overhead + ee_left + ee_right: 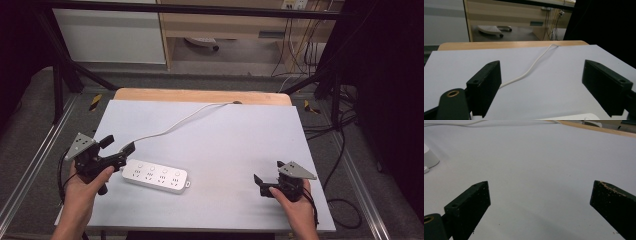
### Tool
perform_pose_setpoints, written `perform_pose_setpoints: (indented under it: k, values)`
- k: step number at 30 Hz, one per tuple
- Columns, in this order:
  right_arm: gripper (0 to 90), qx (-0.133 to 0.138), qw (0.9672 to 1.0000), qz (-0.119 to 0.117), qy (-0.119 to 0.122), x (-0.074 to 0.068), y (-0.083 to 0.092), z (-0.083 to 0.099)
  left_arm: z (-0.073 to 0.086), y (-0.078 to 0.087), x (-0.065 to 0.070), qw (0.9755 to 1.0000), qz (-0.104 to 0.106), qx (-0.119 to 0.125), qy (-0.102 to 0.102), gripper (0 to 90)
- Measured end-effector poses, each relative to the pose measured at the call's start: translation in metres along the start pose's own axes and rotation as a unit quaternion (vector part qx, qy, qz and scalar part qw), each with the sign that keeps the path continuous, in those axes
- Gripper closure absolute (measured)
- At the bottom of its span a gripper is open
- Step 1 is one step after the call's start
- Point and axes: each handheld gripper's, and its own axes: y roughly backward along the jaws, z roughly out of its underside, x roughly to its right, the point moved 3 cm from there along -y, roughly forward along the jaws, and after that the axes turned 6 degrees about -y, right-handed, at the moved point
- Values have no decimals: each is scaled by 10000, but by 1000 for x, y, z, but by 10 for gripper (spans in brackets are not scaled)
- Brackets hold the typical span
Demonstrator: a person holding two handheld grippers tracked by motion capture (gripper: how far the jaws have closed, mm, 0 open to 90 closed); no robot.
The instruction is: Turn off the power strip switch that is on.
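Note:
A white power strip (155, 176) lies flat on the white table sheet (225, 145), left of centre. Its white cord (172, 126) runs up and right to the far wooden edge. My left gripper (119, 146) hovers just above the strip's left end, jaws wide apart with nothing between them. Along those jaws I see the cord (529, 71) curving away and the strip's near edge (571, 117) at the bottom. My right gripper (267, 172) rests low over the sheet at the right, open and empty. The strip's end (429, 157) shows at its far left.
A wooden table edge (200, 95) borders the sheet at the back. Black frame bars (65, 75) stand on both sides. Cables (345, 135) hang and lie on the floor at the right. A wooden cabinet (225, 25) stands behind.

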Motion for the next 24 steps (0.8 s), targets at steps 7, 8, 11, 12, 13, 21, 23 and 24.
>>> perform_pose_setpoints:
  k: [7, 8, 11, 12, 13, 21, 23, 24]
  values:
    - [31, -28, 10000, 20, 37, -1, -1, 0, 9, -9, 12, 9994, 198, -204, -172, 156]
    - [31, -62, 10000, 14, 38, -1, -1, 1, 11, -10, 13, 9993, 209, -229, -216, 185]
    - [33, -84, 9999, 11, 71, -1, -3, 1, 17, -13, 18, 9986, 243, -332, -323, 184]
    - [33, -87, 9999, 4, 72, 0, -4, 1, 19, -13, 19, 9985, 260, -375, -313, 182]
    - [34, -89, 9999, -1, 50, 0, -4, 1, 20, -14, 20, 9984, 266, -385, -309, 185]
    - [32, -46, 10000, -12, 11, -2, -3, 1, 27, -24, 22, 9973, 323, -556, -360, 241]
    - [32, -24, 10000, -1, -2, -3, -4, 0, 30, -27, 21, 9971, 315, -595, -355, 268]
    - [32, -22, 10000, 5, -11, -3, -4, 0, 31, -28, 21, 9970, 329, -601, -355, 278]
